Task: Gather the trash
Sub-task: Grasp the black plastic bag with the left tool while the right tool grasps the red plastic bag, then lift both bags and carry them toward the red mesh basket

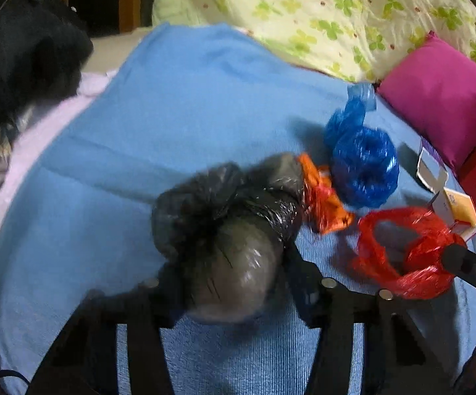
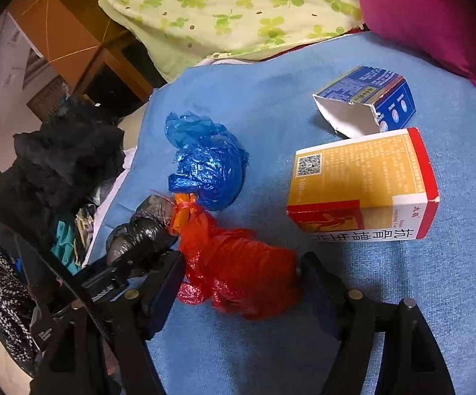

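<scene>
Left wrist view, near to far: left gripper [image 1: 234,283], lower centre, its black fingers [image 1: 299,283] closed around a crumpled black plastic bag [image 1: 231,217], though blur leaves the left pad's contact uncertain; blue towel [image 1: 178,105] beneath, spread over most of the frame; crumpled orange wrapper [image 1: 323,200] touching the black bag's upper right; red plastic bag [image 1: 406,250] at right, with one finger of the right gripper [image 1: 468,265] pressed at its right edge; blue plastic bag [image 1: 359,161] just above the orange wrapper; yellow carton [image 1: 462,210] at the right edge, behind the red bag; magenta cushion [image 1: 442,98] upper right; clover-print quilt [image 1: 336,10] along the top; dark clothing [image 1: 24,62] upper left.

Right wrist view, near to far: right gripper [image 2: 241,283], lower centre, fingers [image 2: 317,279] spread to either side of the red plastic bag [image 2: 248,276], which lies between them on the blue towel [image 2: 386,296]; the right finger appears to touch it, no squeeze evident; left gripper [image 2: 139,263] at lower left, holding the black plastic bag [image 2: 145,230]; orange wrapper [image 2: 185,207] between black bag and red bag; blue plastic bag [image 2: 208,168] at centre, just above; yellow carton [image 2: 363,184] at right, lying flat; torn blue carton [image 2: 366,98] beyond it, open end toward the left; clover-print quilt [image 2: 231,10] and magenta cushion [image 2: 422,19] along the top; wooden furniture [image 2: 57,23] upper left.
</scene>
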Demonstrator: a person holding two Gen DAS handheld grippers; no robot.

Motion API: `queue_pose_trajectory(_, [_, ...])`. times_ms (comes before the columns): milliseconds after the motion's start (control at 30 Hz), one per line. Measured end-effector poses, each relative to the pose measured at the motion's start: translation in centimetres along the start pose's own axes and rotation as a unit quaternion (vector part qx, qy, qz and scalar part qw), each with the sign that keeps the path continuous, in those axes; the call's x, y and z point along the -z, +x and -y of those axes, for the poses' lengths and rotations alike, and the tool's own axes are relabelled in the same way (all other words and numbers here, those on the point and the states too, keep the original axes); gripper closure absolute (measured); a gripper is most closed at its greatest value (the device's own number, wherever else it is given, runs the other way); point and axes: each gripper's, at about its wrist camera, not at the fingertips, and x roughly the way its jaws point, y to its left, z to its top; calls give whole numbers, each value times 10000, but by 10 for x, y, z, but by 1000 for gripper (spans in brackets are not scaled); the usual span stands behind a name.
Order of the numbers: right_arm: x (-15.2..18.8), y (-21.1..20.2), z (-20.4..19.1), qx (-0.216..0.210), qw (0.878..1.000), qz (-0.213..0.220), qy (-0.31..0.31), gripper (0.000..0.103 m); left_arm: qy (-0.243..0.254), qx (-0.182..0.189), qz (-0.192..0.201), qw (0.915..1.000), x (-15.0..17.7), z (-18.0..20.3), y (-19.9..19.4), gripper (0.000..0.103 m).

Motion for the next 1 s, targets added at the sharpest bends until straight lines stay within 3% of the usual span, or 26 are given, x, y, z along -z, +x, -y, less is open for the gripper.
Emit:
queue_pose_trajectory(233, [6,12,-6,182,9996,-75,-180,25,187,-34,35,9998,5,8,-5,63])
queue_pose_trajectory(300, [7,13,-8,174,9993,-91,-318,37,192,-27,36,9998,6,9,-9,65])
queue_pose_trajectory(333, [8,14,-9,208,9990,-110,-383,49,193,-28,33,9998,7,10,-10,66])
queue_pose_trajectory(367, [9,13,-10,236,9989,-90,-406,50,189,-32,43,9998,7,10,-12,66])
queue_pose_trajectory(600, [12,5,-15,192,9987,-30,-473,51,124,-210,224,9995,12,6,-32,67])
queue_pose_trajectory(867, [19,-24,-22,79,9979,156,-627,51,194,-504,821,9952,29,8,-80,67])
queue_pose_trajectory(1000, [24,-45,-23,-19,9978,300,-599,51,378,-891,1093,9893,39,20,-107,67])
